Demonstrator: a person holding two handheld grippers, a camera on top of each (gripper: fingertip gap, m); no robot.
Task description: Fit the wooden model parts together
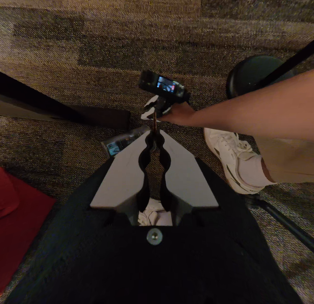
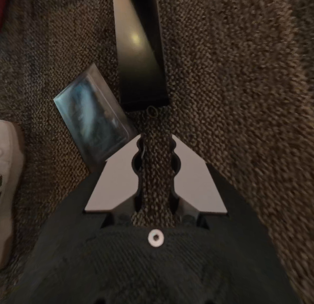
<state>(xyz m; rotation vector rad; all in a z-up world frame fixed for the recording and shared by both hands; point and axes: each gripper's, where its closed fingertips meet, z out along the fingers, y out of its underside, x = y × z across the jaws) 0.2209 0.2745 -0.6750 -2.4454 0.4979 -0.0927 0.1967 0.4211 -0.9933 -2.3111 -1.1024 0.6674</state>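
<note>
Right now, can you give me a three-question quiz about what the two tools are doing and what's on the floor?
1. True or false: the right tool is open and grips nothing, with only carpet showing between its fingers.
2. What lies on the carpet beside the dark furniture leg? A) a clear plastic case B) a green ball C) a spoon
3. Fill in: the left tool pinches a thin brown strip made of ____.

Key: 1 true; 2 A; 3 wood.
</note>
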